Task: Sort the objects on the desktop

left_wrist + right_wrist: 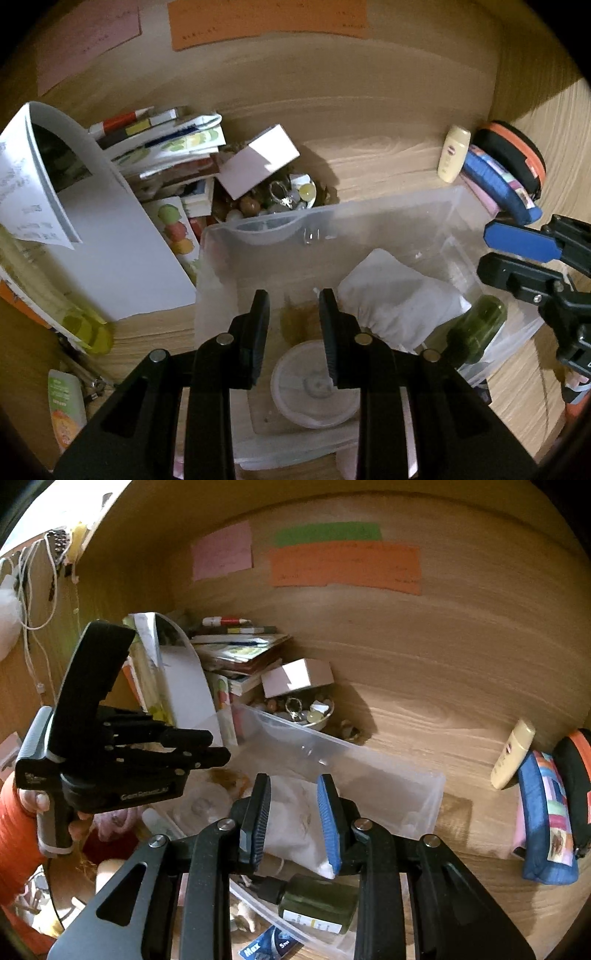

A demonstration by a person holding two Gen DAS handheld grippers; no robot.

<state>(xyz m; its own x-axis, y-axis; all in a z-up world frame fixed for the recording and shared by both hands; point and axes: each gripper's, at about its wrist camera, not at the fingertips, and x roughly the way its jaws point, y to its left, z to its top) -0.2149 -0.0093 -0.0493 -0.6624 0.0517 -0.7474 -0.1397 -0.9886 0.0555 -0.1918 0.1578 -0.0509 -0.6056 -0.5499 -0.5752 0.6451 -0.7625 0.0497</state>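
Both grippers hover over the bin (388, 210), left gripper (293, 332) and right gripper (295, 823) gaping, empty. Between picks, I reckon; next, the tube (453, 153) behind the bin.

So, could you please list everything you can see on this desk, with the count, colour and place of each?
storage bin: one, clear plastic, desk centre
cloth pouch: one, white, inside bin
round lid: one, white, inside bin, near end
bottle: one, dark green, at bin's near right edge
lotion tube: one, cream, against back wall, right
pencil case: one, blue patchwork, right of bin
round case: one, black with orange band, far right
book stack: several, mixed colours, behind bin, left
trinket bowl: one, white, behind bin
paper strips: three, pink, green, orange, on back wall
left claw: open, above bin
right claw: open, above bin
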